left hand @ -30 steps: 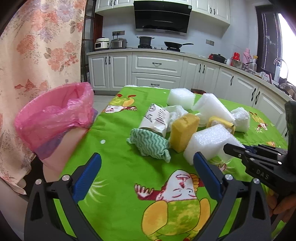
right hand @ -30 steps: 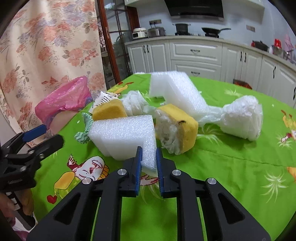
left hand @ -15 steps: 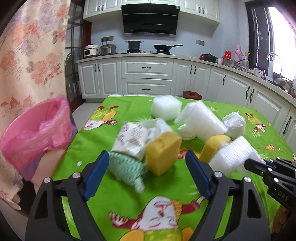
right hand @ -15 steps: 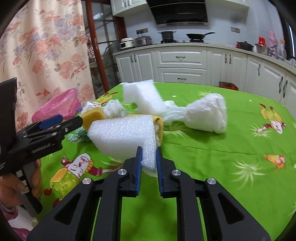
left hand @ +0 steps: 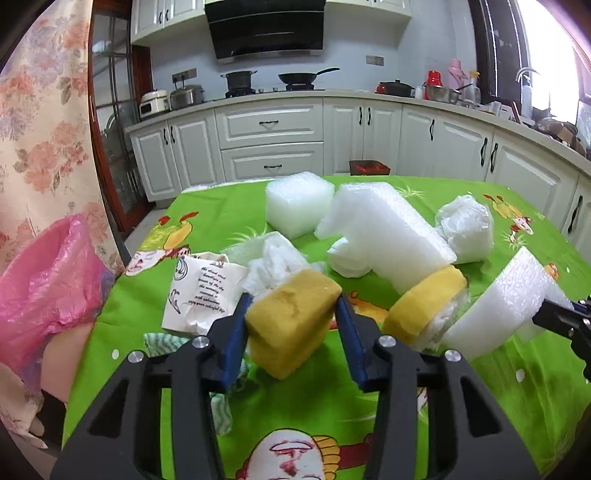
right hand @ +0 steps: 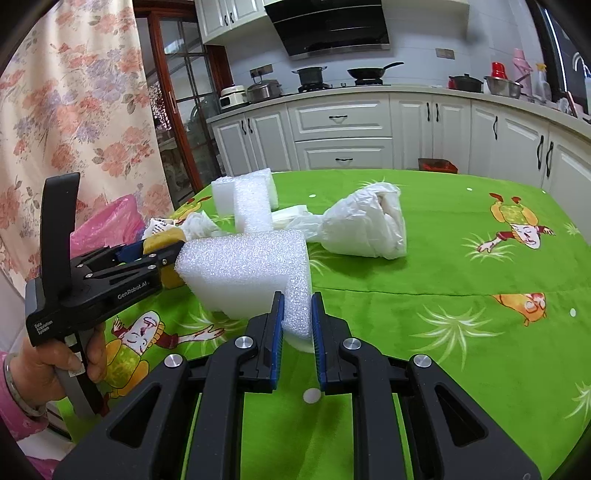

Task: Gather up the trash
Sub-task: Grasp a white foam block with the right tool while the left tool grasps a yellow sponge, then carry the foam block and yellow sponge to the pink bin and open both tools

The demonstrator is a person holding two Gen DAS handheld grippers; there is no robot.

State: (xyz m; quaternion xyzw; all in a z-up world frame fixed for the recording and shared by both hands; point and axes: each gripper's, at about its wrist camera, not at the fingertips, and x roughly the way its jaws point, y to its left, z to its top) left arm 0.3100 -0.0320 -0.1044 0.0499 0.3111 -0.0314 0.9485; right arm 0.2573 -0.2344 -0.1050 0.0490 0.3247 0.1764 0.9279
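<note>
we note the matte black two-finger left gripper [right hand: 147, 254]: blue pads, silver screws, white "genrobot.ai" lettering; pink sleeve [right hand: 14, 417] and metal bangle [right hand: 13, 384] at wrist.

white kitchen cabinets [left hand: 271, 147], black range hood [left hand: 264, 27], frying pan [left hand: 304, 76], floral curtain [right hand: 74, 110]

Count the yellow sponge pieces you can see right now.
2. One yellow sponge block sits between the closing left tool's jaws. A second yellow sponge with white backing lies just right of it, beside the white foam. More may be hidden under the pile.
</note>
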